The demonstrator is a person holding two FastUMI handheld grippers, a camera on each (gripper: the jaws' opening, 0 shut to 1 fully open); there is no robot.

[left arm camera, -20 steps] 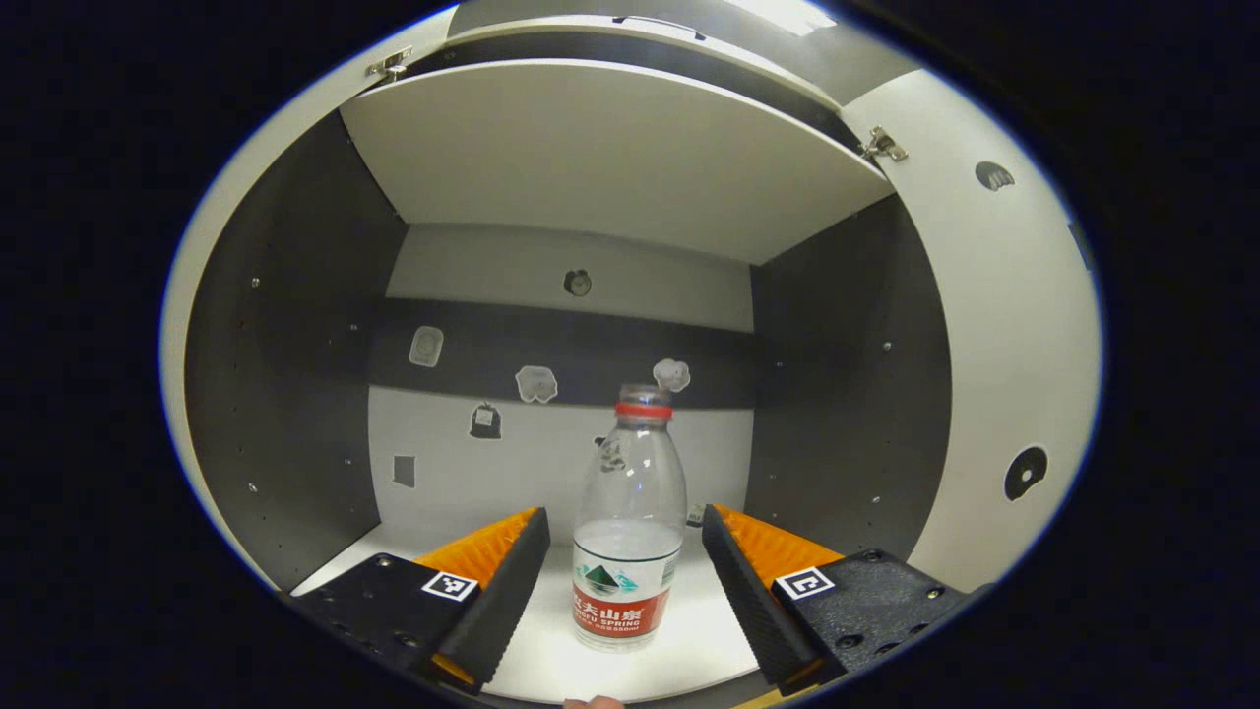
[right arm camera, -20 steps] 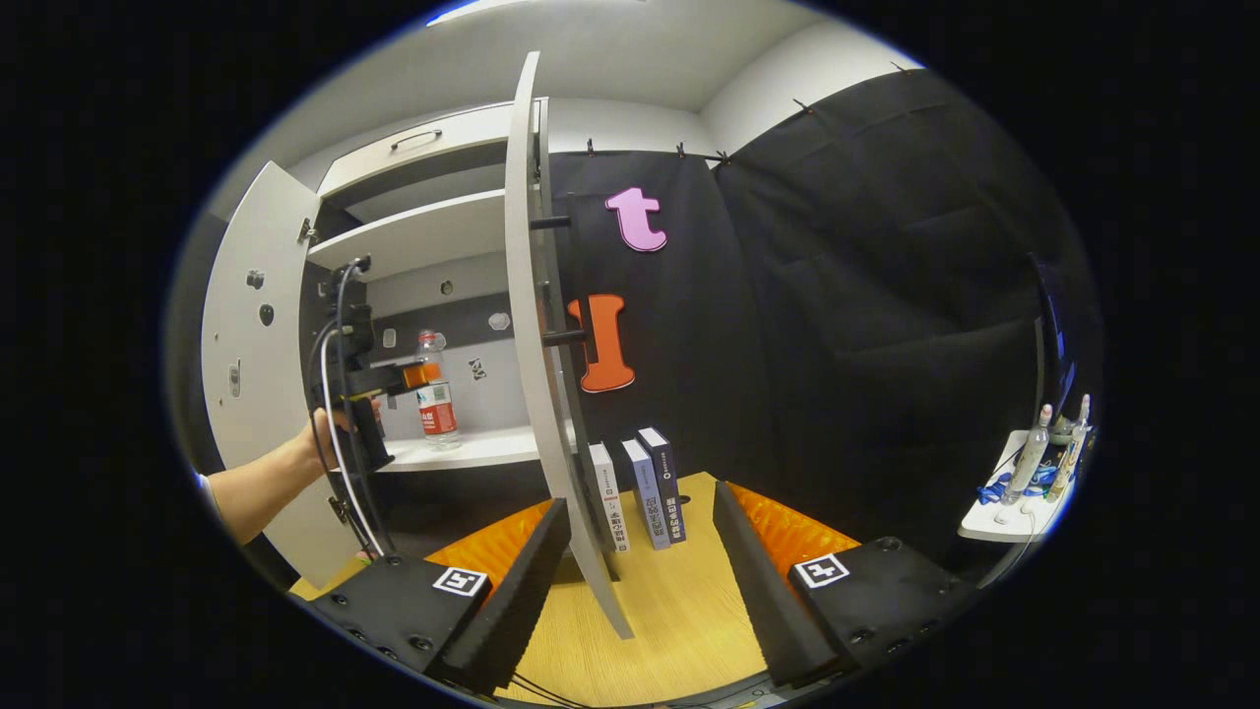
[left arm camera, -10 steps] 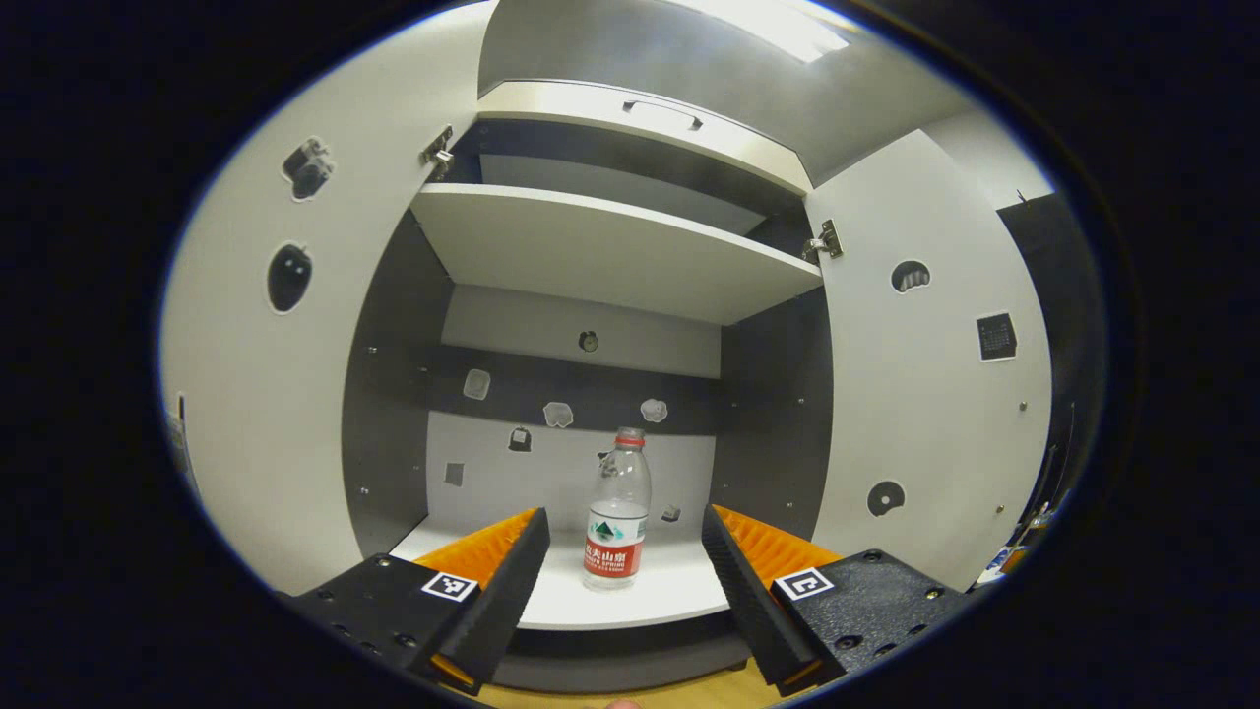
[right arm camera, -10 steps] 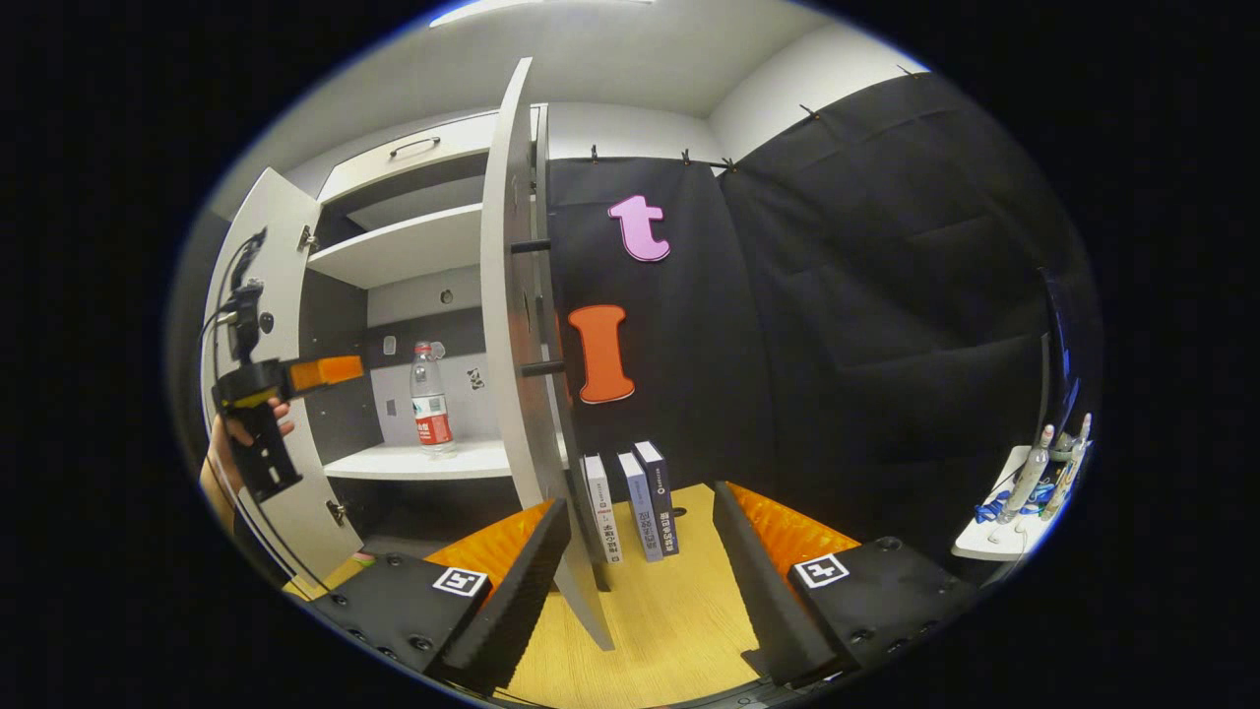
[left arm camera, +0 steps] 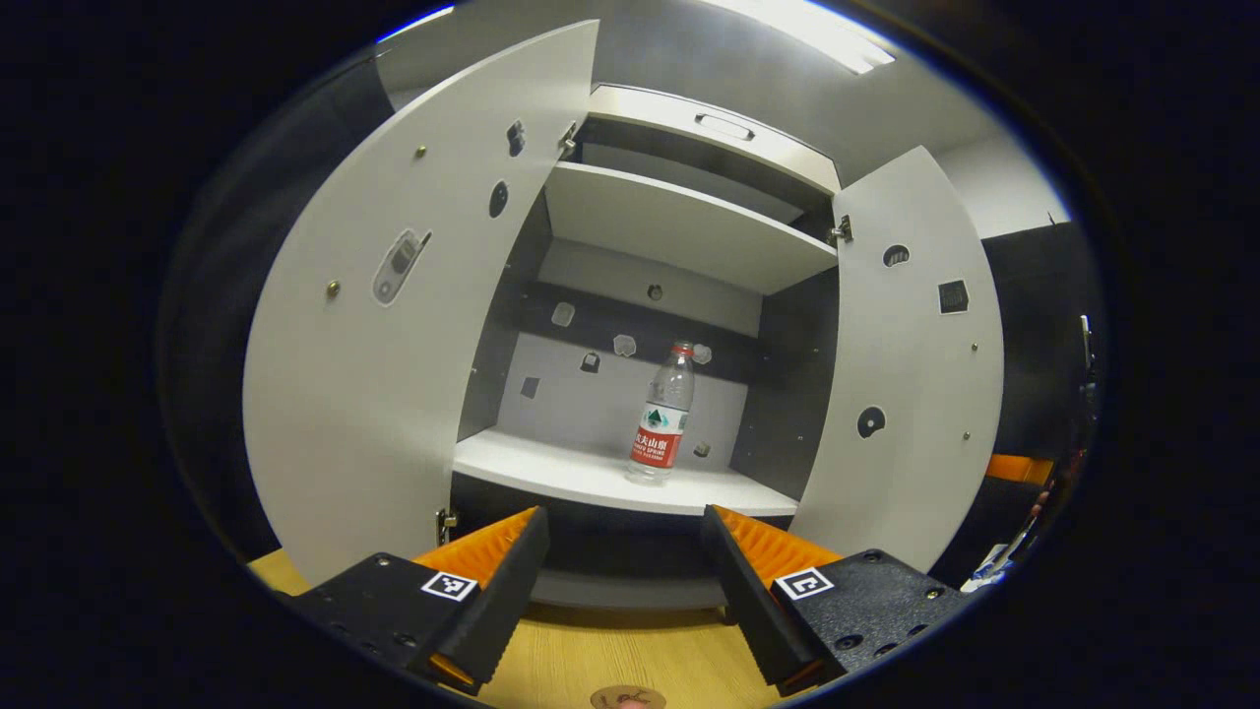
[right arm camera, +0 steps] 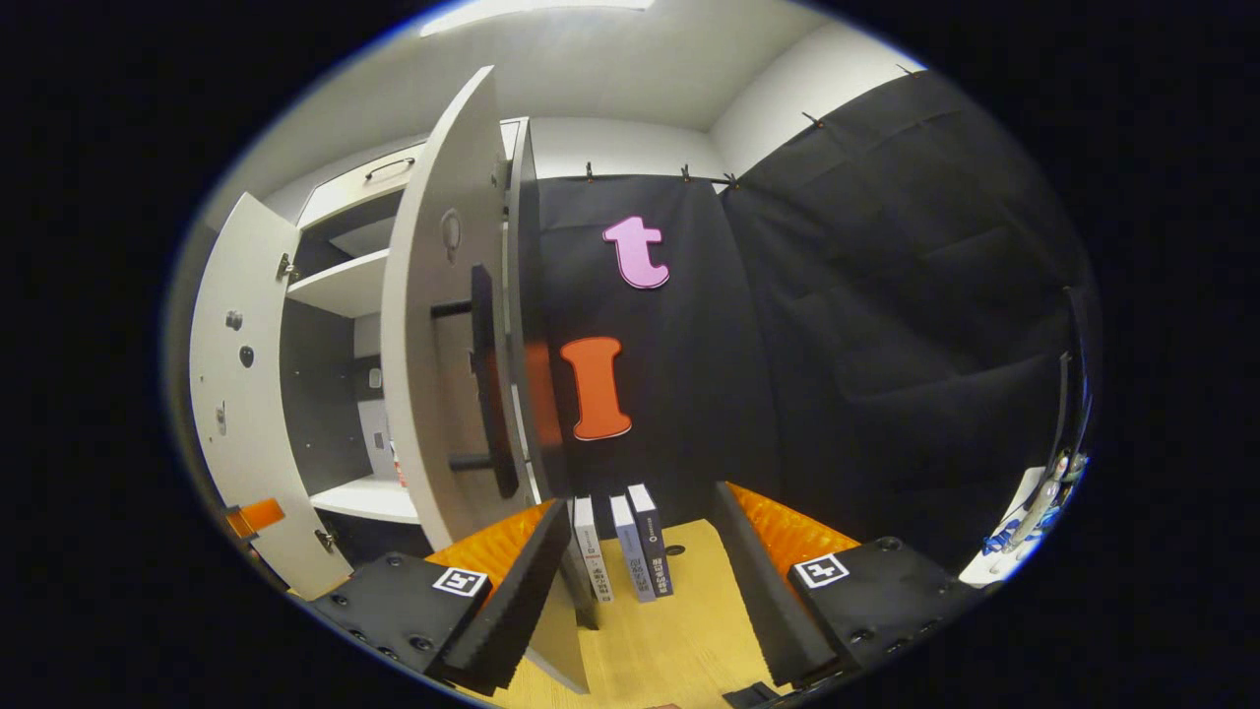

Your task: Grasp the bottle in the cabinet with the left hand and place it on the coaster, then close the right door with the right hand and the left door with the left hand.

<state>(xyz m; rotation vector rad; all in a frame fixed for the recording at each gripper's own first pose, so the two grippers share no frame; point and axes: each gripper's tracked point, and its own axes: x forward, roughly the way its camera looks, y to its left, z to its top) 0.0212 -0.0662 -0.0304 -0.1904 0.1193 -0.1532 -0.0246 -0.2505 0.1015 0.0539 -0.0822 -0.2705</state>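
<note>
Left gripper view: left gripper (left arm camera: 620, 571) spread wide, empty, well short of bottle (left arm camera: 662, 414) upright on shelf (left arm camera: 551, 468). Right gripper (right arm camera: 640, 581) also spread, empty, near right door (right arm camera: 438, 325).

The left gripper view looks from in front of the cabinet (left arm camera: 679, 236), a little below its lower shelf (left arm camera: 610, 478), facing straight into the open interior, back far enough that both open doors show whole. The right gripper view looks from the right of the cabinet (right arm camera: 335, 295), low over the table (right arm camera: 679, 630), facing the black wall, with the right door (right arm camera: 443, 325) close and edge-on. The 2 views share the cabinet's shelves, both doors and the table.
</note>
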